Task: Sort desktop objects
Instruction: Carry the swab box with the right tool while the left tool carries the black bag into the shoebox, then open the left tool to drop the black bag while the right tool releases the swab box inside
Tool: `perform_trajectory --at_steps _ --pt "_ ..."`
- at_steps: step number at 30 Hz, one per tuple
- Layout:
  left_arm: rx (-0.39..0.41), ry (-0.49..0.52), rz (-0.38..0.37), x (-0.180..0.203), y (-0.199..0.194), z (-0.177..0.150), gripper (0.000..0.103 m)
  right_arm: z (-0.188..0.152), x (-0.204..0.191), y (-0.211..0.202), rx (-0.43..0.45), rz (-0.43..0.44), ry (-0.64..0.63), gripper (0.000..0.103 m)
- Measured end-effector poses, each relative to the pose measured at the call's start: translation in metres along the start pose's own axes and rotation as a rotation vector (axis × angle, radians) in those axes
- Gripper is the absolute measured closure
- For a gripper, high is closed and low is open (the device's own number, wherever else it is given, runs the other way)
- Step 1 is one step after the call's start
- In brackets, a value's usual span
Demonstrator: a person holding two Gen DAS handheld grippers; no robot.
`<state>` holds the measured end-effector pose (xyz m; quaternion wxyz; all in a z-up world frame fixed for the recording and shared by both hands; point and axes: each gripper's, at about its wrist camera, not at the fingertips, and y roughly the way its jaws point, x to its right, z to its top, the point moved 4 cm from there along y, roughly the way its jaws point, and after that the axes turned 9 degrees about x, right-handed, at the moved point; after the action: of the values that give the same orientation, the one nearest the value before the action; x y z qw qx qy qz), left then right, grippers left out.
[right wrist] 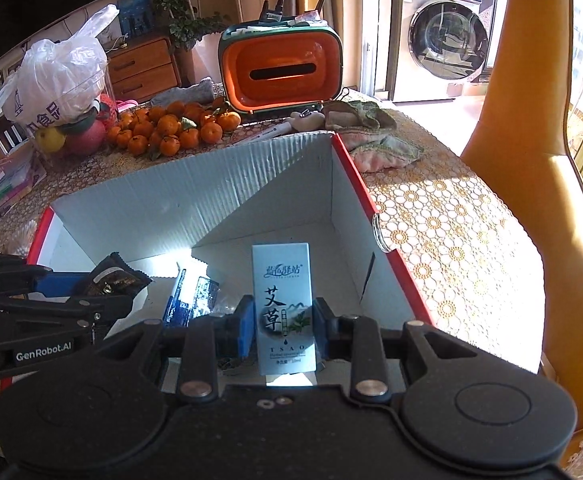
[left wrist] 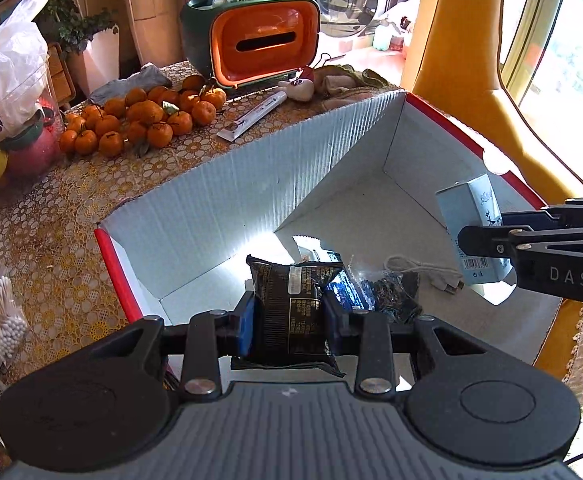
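Note:
A red-edged cardboard box point(left wrist: 251, 184) with white inner walls stands open on the table. My left gripper point(left wrist: 289, 312) is shut on a black snack packet point(left wrist: 291, 304) held over the box's near side. My right gripper point(right wrist: 281, 320) is shut on a pale blue carton point(right wrist: 283, 300) with Chinese print, held upright over the box point(right wrist: 195, 204). That carton point(left wrist: 473, 224) and the right gripper's fingers point(left wrist: 531, 240) show at the right of the left wrist view. On the box floor lie a blue packet point(left wrist: 349, 284), a white wrapper point(left wrist: 311, 250) and a coiled white cable point(left wrist: 423, 270).
Behind the box are a pile of tangerines point(left wrist: 139, 120), a white tube point(left wrist: 251, 116), an orange-and-green tissue holder point(left wrist: 259, 44), a small plush toy point(left wrist: 301, 88) and crumpled cloths point(right wrist: 371, 132). A plastic bag over fruit point(left wrist: 7, 80) and cotton swabs point(left wrist: 5, 320) sit left. A yellow chair point(right wrist: 531, 160) stands right.

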<state>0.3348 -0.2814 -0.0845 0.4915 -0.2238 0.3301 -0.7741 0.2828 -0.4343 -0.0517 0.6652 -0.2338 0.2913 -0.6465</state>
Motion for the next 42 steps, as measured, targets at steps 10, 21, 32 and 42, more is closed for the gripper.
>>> perform_trajectory --at_steps 10,21,32,42 --pt "-0.052 0.030 -0.005 0.005 0.020 -0.003 0.070 -0.007 -0.004 0.020 -0.047 0.001 -0.024 0.074" --pt "-0.099 0.020 -0.026 0.007 0.034 0.000 0.070 -0.004 -0.006 0.037 -0.078 -0.011 -0.034 0.074" --pt "-0.172 -0.009 -0.052 0.003 0.047 -0.002 0.070 -0.006 -0.007 0.048 -0.109 -0.020 -0.038 0.073" --pt "-0.210 -0.013 -0.051 0.004 0.050 -0.004 0.069 -0.004 0.001 0.043 -0.101 -0.018 -0.009 0.071"
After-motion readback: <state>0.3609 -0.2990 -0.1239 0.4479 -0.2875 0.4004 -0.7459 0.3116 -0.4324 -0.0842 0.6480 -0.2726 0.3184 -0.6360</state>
